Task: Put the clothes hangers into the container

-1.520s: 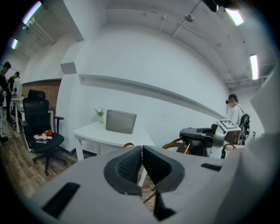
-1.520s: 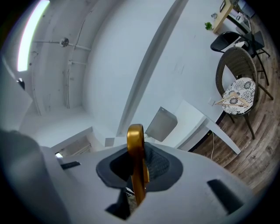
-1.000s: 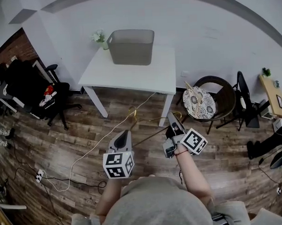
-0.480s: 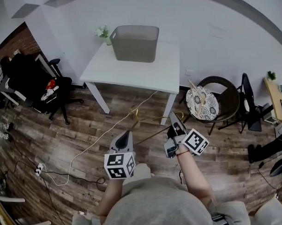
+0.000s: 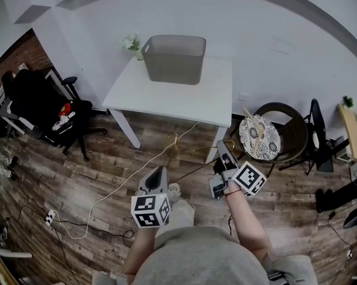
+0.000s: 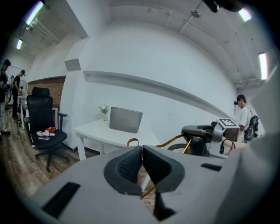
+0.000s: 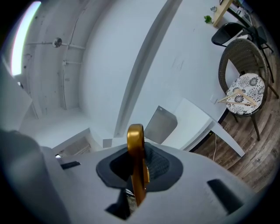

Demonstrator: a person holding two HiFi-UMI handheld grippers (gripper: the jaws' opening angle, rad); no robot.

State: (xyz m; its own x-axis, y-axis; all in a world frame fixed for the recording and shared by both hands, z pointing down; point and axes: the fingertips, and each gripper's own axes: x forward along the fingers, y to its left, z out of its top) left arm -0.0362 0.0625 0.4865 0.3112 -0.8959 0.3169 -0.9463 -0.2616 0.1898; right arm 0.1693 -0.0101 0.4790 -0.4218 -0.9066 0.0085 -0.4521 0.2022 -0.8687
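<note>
**A:** What has changed since a second ago?

**B:** The person has stepped nearer the table (image 5: 183, 101); in the head view it and the container (image 5: 175, 58) sit slightly further right, and a leg (image 5: 182, 208) now shows just beside the left gripper (image 5: 158, 170).

**A:** And the right gripper (image 7: 138, 171)?

**B:** Its jaws are nearly closed, clamped on the gold hanger (image 7: 135, 142); the metal stands upright between the pads, with its rounded end poking out past the jaw tips.

**A:** Where is the hanger, then?

**B:** In the air above the wooden floor, in front of the table; from the right gripper it reaches across towards the left one; it is well apart from the container.

**A:** The left gripper?

**B:** The jaws are pressed together at the tips with nothing between them; it is near the hanger but not touching it.

**A:** The container?

**B:** It is at the table's far edge by the wall, just beside a small pot of flowers (image 5: 132, 42).

**A:** Anything else?

**B:** A wooden hanger (image 5: 254, 129) lies on the cushion of a wicker chair (image 5: 286, 123) to the table's right; a white cable (image 5: 110, 194) trails over the floor.
</note>
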